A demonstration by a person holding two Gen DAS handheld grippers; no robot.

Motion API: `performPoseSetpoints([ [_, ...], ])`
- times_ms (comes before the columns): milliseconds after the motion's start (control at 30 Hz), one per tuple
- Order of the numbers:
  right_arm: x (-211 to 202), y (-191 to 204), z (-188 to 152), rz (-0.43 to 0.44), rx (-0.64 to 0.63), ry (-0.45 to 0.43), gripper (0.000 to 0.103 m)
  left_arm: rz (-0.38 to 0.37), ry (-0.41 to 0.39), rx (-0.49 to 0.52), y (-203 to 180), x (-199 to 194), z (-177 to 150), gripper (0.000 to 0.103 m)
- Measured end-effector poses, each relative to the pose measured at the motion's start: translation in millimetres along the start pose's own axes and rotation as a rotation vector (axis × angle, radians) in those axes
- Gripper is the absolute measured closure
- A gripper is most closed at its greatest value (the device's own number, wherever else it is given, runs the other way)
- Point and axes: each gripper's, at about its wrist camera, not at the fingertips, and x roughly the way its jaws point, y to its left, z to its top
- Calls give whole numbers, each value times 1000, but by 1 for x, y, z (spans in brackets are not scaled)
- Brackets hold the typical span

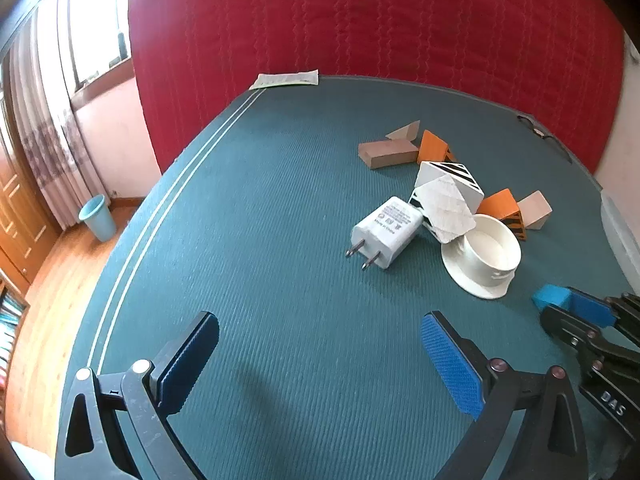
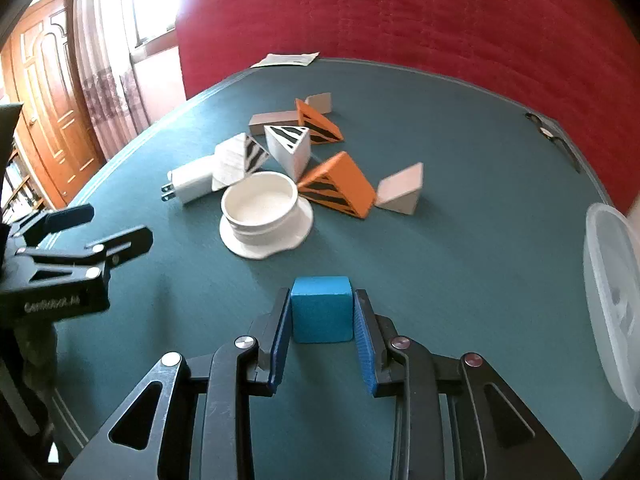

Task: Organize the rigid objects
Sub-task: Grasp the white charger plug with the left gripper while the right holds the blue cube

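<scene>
My right gripper [image 2: 322, 312] is shut on a blue cube [image 2: 322, 308] just above the green mat; it also shows at the right edge of the left wrist view [image 1: 550, 296]. My left gripper [image 1: 320, 344] is open and empty over bare mat, and shows at the left of the right wrist view [image 2: 108, 226]. Ahead lies a pile: a white charger plug [image 1: 386, 232], a white round pot [image 2: 260, 204], white zebra-striped wedges [image 2: 288, 148], orange striped wedges [image 2: 340, 184] and grey blocks [image 2: 400, 190].
A clear plastic container [image 2: 612, 300] stands at the right edge of the table. A paper sheet [image 1: 286, 79] lies at the far edge, glasses [image 2: 550, 134] at the far right. A red quilt [image 1: 360, 20] hangs behind. A blue bin [image 1: 98, 218] stands on the floor at left.
</scene>
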Motion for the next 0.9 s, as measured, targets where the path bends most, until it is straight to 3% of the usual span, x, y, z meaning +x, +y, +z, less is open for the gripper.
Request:
performPoseSetpoints([
  [333, -24, -33, -23, -18, 42, 12, 72, 26, -30, 72, -27, 0, 2, 0],
  [533, -30, -42, -31, -12, 59, -5, 72, 88, -37, 89, -29, 17, 16, 2],
  [733, -29, -43, -30, -4, 56, -10, 72, 89, -16, 83, -33, 29, 29, 12],
  [833, -29, -43, -31, -6, 57, -13, 72, 72, -9, 90, -38, 32, 32, 23],
  [900, -30, -43, -32, -7, 58, -16, 72, 55, -13, 98, -41, 31, 33, 37],
])
